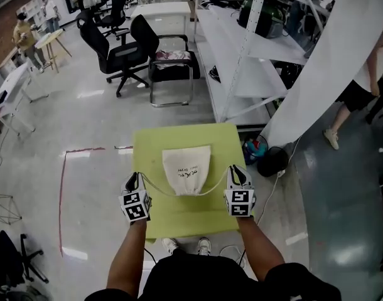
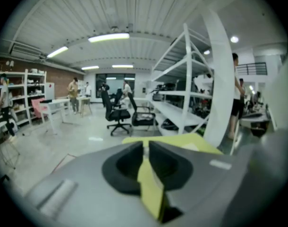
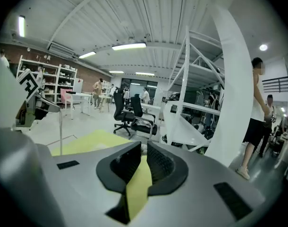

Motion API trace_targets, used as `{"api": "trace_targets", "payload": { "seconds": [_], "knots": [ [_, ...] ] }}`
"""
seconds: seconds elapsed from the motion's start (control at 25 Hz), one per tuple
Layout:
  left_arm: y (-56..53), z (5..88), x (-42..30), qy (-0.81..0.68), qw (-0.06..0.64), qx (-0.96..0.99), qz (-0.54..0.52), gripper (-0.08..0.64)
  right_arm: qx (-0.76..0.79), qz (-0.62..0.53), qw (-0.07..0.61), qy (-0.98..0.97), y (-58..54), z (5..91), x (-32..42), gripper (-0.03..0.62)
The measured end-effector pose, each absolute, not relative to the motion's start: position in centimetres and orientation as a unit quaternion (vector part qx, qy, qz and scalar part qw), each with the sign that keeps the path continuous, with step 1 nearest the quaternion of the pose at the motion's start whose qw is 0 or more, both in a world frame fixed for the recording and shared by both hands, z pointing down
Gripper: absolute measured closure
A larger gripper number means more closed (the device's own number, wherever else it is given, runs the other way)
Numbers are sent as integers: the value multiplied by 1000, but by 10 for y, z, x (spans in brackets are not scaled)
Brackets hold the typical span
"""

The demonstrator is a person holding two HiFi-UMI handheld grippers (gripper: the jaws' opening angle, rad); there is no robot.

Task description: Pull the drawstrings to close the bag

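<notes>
Over green table [image 1: 147, 143], left gripper [image 1: 136, 175] and right gripper [image 1: 234, 168] each pinch the drawstring [image 1: 155, 185] of the bag [image 1: 186, 168]; jaws nearly together.

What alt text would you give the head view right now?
A cream drawstring bag lies on a yellow-green table in front of the person, its narrower end nearest them. The left gripper and right gripper, one on each side of that end, each pinch the drawstring, which sags in a curve between them.
</notes>
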State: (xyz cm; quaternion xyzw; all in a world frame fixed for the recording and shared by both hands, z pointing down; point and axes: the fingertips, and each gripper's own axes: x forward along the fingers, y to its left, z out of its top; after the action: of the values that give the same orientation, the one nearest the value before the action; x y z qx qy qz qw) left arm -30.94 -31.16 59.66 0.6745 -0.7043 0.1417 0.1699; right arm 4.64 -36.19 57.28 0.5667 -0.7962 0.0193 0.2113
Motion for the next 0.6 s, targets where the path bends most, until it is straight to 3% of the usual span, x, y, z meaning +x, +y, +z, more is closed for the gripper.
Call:
{"api": "trace_targets", "payload": {
  "seconds": [0.6],
  "knots": [
    [-237,723,-274,-661,260,663,236,517,523,121,320,-781,-283,713,64,555]
  ]
}}
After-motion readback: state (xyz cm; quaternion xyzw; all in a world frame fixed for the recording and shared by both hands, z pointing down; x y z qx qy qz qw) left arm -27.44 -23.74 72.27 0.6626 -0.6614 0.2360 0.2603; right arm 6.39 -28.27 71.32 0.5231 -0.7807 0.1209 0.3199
